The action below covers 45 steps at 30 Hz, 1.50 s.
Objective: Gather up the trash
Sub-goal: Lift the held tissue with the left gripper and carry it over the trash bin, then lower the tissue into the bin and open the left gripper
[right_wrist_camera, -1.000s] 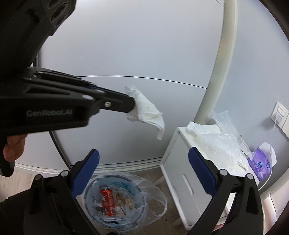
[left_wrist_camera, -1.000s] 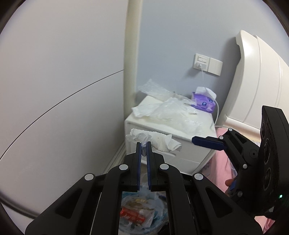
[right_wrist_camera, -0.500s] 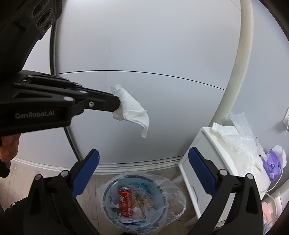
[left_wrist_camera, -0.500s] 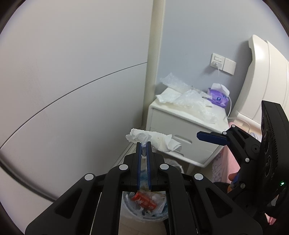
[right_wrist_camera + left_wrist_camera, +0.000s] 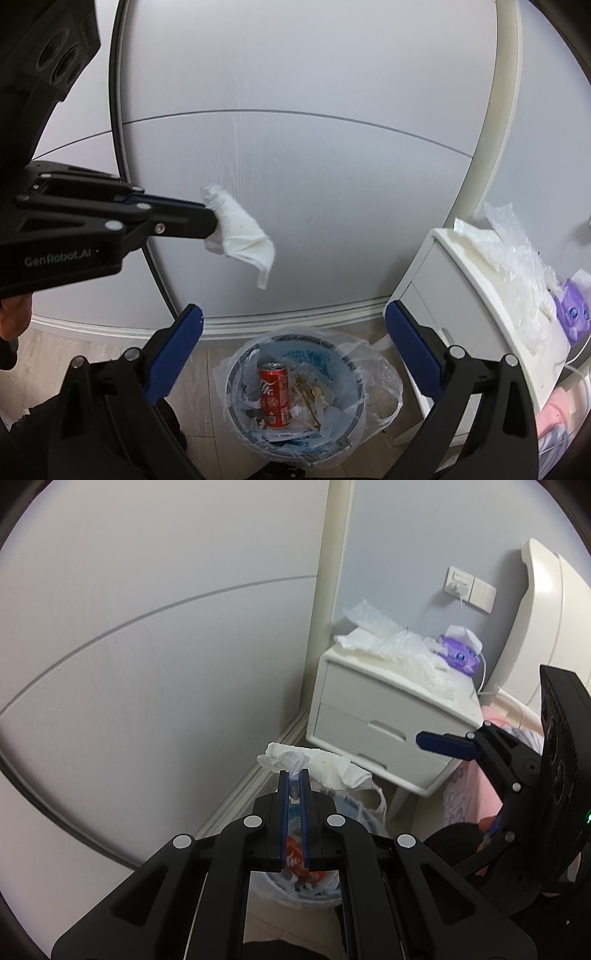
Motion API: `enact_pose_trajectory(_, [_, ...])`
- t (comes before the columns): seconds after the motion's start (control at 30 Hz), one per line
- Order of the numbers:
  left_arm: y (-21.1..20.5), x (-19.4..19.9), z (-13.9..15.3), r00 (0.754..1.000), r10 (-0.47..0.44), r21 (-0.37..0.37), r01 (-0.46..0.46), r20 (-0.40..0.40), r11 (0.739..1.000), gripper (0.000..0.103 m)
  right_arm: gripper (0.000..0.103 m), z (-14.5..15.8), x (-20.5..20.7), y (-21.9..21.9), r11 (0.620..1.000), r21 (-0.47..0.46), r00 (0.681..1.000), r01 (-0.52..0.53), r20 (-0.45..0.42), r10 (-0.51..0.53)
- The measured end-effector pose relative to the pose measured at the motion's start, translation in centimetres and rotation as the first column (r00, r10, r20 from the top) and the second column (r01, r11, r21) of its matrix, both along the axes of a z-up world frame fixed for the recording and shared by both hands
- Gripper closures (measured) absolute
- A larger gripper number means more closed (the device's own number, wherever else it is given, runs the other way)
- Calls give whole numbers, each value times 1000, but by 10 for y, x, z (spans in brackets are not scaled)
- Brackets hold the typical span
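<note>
My left gripper [image 5: 294, 775] is shut on a crumpled white tissue [image 5: 325, 764], which hangs in the air above the trash bin [image 5: 295, 878]. In the right wrist view the same tissue [image 5: 242, 230] dangles from the left gripper [image 5: 210, 223], up and left of the bin [image 5: 236, 373]. The bin has a clear plastic liner and holds a red soda can [image 5: 274, 393] and scraps. My right gripper [image 5: 293, 325] is open with nothing between its fingers, and the bin shows below the gap.
A white nightstand [image 5: 373, 709] stands right of the bin, with clear plastic wrap [image 5: 402, 646] and a purple toy [image 5: 458, 655] on top. A grey panelled wall [image 5: 295, 166] rises behind the bin. A white headboard [image 5: 546, 620] and pink bedding [image 5: 476, 794] are at the right.
Both grippers have sunk and shifted away from the nightstand toward the bin. The tissue stays clamped in the left gripper. The bin is now more centred under the right gripper.
</note>
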<state>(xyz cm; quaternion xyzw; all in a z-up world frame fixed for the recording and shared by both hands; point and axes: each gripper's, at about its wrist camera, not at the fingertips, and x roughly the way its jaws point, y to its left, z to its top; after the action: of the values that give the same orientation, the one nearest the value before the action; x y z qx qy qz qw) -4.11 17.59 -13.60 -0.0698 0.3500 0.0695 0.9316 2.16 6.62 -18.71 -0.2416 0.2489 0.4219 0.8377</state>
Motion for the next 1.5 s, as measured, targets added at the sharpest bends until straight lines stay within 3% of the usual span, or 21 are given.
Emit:
enact_pose_trajectory(0.47, [0, 23, -56, 994, -25, -52, 20, -104, 998, 99, 7, -33, 38, -10, 998, -57, 999, 29, -21, -31])
enact_pose_trajectory(0.97, [-4, 73, -137, 958, -104, -132, 70, -269, 989, 99, 7, -63, 89, -4, 990, -142, 989, -10, -147, -11])
enact_pose_trajectory(1.17, [-3, 99, -154, 944, -144, -159, 100, -296, 982, 99, 7, -72, 104, 10, 978, -188, 986, -94, -156, 65])
enact_pose_trajectory(1.5, [-8, 135, -194, 918, -188, -178, 133, -350, 975, 99, 7, -106, 134, 18, 926, -242, 945, -291, -222, 239])
